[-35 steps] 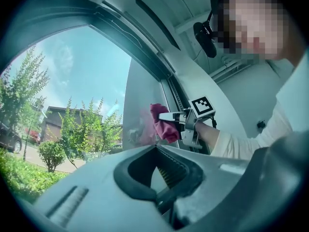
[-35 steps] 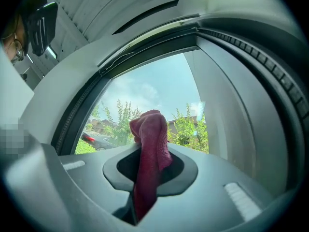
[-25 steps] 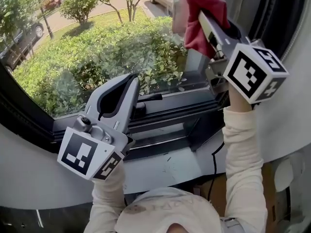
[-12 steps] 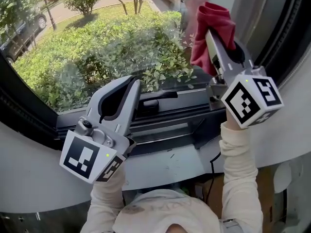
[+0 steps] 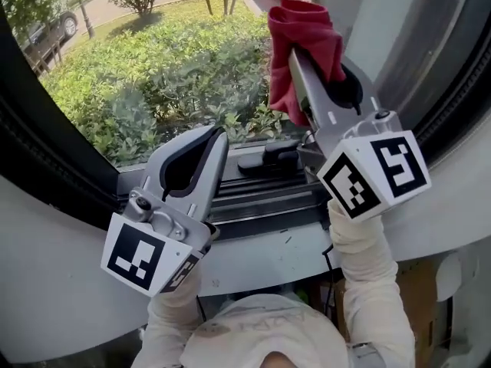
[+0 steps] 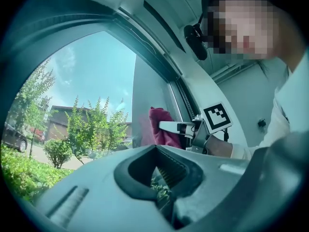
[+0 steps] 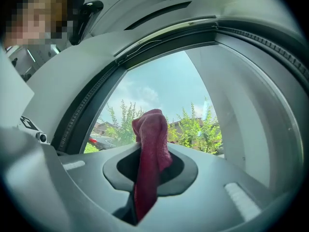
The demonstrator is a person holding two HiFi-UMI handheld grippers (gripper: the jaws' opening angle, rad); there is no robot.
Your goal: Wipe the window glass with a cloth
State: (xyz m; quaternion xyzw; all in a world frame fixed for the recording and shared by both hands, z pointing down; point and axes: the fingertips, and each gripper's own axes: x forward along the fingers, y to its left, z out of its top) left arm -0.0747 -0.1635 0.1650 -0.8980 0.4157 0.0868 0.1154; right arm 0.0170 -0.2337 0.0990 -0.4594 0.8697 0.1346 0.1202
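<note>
Red cloth (image 5: 303,48), just one, sits clamped in your right gripper (image 5: 294,58), its length running along the jaws, bunched end up at the window glass (image 5: 153,60). Your left gripper (image 5: 219,133), the second of two, is closed on nothing.

Hard daylight came through the window glass (image 5: 153,67); the window frame (image 5: 54,144) was dark against it. Both gripper views bowed at the edges and went black in the corners, the left tinted teal. The cloth (image 7: 149,149) was sharp, nearer surfaces soft.
</note>
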